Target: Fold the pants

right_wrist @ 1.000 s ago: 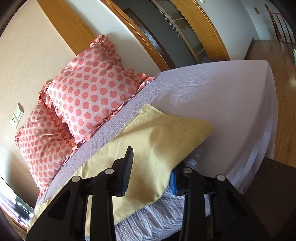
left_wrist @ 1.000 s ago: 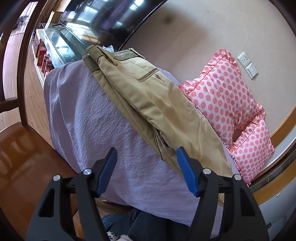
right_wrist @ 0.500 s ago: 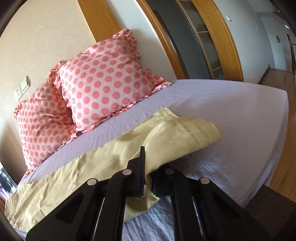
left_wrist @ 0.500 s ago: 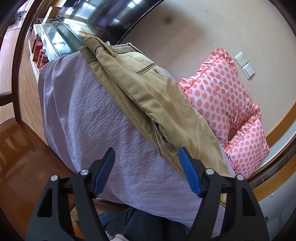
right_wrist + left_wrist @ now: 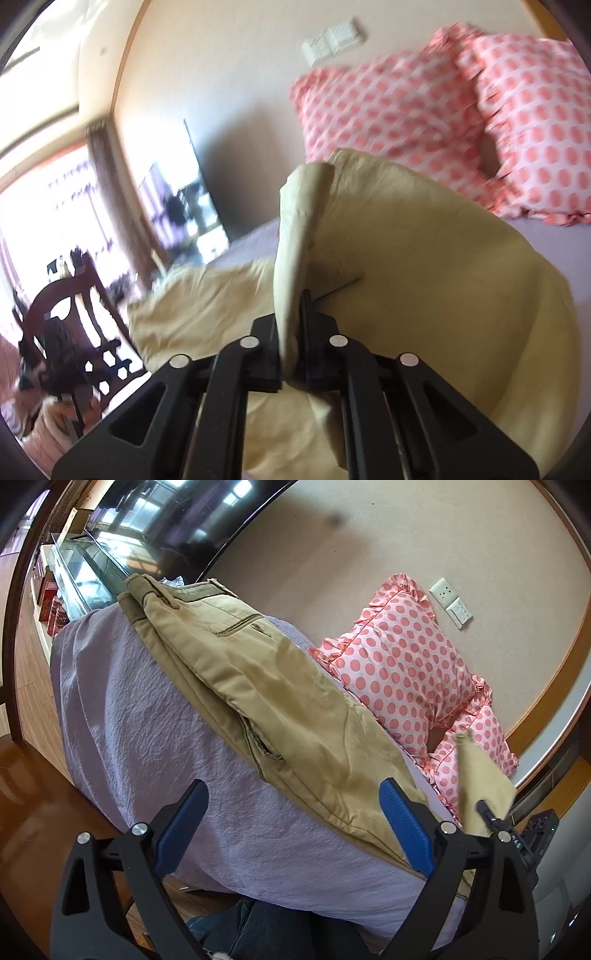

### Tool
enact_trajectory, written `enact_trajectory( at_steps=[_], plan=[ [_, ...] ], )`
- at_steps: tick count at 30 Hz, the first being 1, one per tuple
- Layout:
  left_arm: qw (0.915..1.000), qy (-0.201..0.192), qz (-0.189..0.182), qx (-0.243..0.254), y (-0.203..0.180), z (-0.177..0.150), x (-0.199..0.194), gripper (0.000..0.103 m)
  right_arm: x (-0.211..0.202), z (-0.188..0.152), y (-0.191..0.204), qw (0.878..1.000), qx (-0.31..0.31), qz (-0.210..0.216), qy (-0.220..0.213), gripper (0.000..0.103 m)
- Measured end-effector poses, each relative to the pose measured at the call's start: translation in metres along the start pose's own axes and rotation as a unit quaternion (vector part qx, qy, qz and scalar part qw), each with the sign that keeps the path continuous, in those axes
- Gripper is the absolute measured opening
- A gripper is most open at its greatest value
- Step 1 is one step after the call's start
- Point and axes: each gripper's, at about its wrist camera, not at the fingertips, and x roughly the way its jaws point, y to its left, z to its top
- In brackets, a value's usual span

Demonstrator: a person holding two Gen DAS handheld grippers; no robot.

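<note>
Tan pants (image 5: 280,701) lie lengthwise on a lavender bed sheet (image 5: 155,716), waistband at the far end. My left gripper (image 5: 291,819) is open, its blue pads either side of the near pants edge, above the sheet. My right gripper (image 5: 291,325) is shut on the hem of the pant leg (image 5: 295,236) and holds it lifted, with the cloth (image 5: 443,258) draped over behind it. In the left wrist view the right gripper (image 5: 491,819) shows at the right with the raised hem (image 5: 476,775).
Two pink polka-dot pillows (image 5: 402,668) lean on the wall at the bed's head, also in the right wrist view (image 5: 424,103). A dark wooden chair (image 5: 74,317) stands beside the bed. A glass cabinet (image 5: 81,579) is past the bed's far end.
My right gripper closed on the pant leg hem, lifted it and swung it toward the waistband end. My left gripper stayed open and hardly moved.
</note>
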Motion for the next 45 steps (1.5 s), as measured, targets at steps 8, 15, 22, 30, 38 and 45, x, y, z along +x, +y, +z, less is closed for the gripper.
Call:
enact_trajectory(
  at_steps=[8,15,22,30,38,45],
  plan=[
    [0.9993,0.025,-0.015,0.024,-0.007,0.0,0.015,0.096,0.018,-0.032,0.027,0.999,-0.011,0.002,0.053,0.083],
    [0.9994,0.032,-0.003,0.01,-0.008,0.01,0.039,0.097,0.013,-0.038,0.0,0.998,0.043,-0.004,0.05,0.084],
    [0.9997,0.0,0.026,-0.003,-0.006,0.044,0.041,0.096,0.013,-0.039,0.001,0.998,0.043,-0.003,0.046,0.085],
    [0.9911,-0.041,0.098,-0.08,0.044,0.104,0.043,0.09,0.003,-0.038,-0.005,0.998,0.065,0.001,0.027,0.085],
    [0.9823,-0.074,0.17,-0.025,0.01,0.129,0.042,0.009,-0.046,-0.035,-0.033,0.994,0.097,-0.028,-0.03,0.089],
    [0.9738,-0.048,0.05,0.216,-0.183,0.084,0.058,0.007,-0.104,-0.041,-0.083,0.977,0.167,-0.09,-0.099,0.09]
  ],
)
